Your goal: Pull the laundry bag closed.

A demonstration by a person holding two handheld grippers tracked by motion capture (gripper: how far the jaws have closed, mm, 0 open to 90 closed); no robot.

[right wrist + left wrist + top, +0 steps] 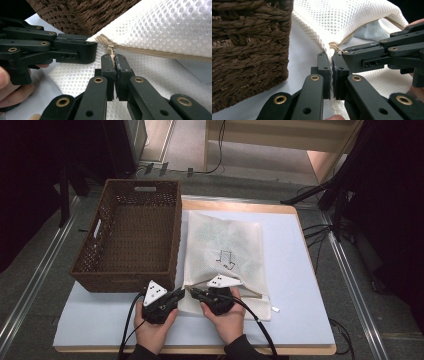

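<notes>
Item: mesh bag [222,257], white, flat on the counter [295,285], its zipped edge toward the person. Zip partly open; something pale blue shows inside the gap in the left gripper view.

Left hand-held gripper [331,53]: closed on the bag's corner, the mesh pinched between its jaws right at the zip's end stop. Seen from above at [181,293].

Right hand-held gripper [115,58]: closed on the zip pull [112,50], the small tab caught at the very tips of the jaws. Seen from above at [195,292], tip to tip with the left one.

Step in hand, as judged: running the zip along the bag's edge while the corner is anchored.
- Hold the left grip firm and low so the mesh stays taut.
- Draw the pull straight along the zip line [160,53], away from the left hand-held gripper, not upward; the hold on the tab is shallow and may slip.
- Keep loose mesh out of the slider's path.

Surroundings:
- Basket [131,232], brown wicker, just left of the left hand-held gripper, its corner beside the bag's corner. It crowds the left hand, though the zip's path runs away from it.
- Small white scrap [275,309], on the counter to the right of the right hand-held gripper, past the bag's far corner. No hindrance.
</notes>
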